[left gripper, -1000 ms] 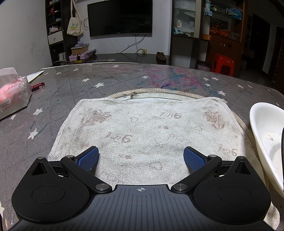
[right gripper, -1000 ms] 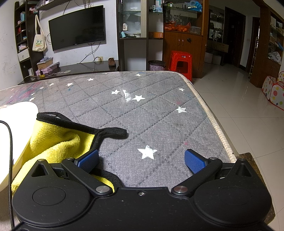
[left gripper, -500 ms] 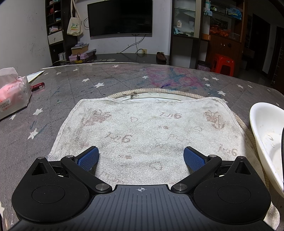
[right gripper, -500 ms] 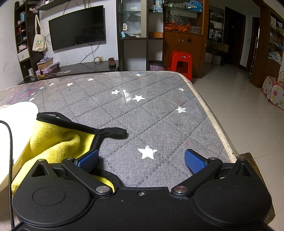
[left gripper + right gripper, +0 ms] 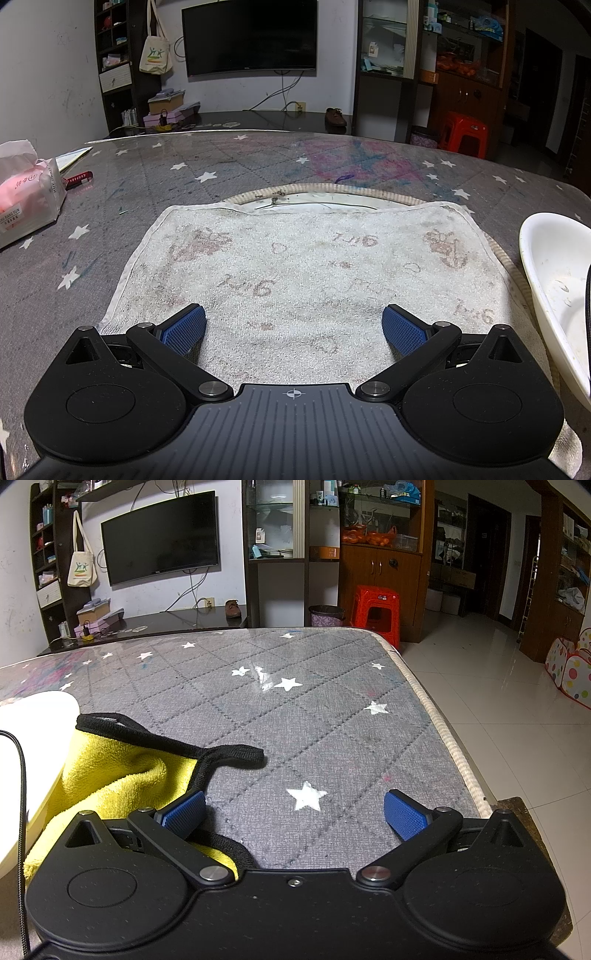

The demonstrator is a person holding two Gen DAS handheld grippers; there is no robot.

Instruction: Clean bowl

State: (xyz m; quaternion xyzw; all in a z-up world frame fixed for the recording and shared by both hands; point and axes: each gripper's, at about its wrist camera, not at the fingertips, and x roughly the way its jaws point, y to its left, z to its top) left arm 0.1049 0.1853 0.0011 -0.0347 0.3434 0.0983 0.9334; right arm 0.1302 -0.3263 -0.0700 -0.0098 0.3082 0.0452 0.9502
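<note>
Because both claws stand wide open and hold nothing, the cleaning itself is not yet begun, and several things could go wrong from this position. The left claw (image 5: 293, 325) rests low over a stained white towel (image 5: 303, 266), and the bowl (image 5: 554, 295) lies to its right, at the edge of that view, with dried food marks inside. The right claw (image 5: 294, 808) has the yellow cloth (image 5: 110, 779) just at its left finger, and the same bowl (image 5: 33, 738) further to its left.

I think the first risk is the grip on the cloth: its black edge band (image 5: 177, 746) lies loose, so a claw that closes only on this band may lift a thin strip which slips out. The second risk is the bowl; it is smooth and rounded (and looks light), so when one claw wipes without the other one holding the rim, it can slide or tip. A black cable (image 5: 22, 794) also hangs across the bowl on this side and may catch.
</note>
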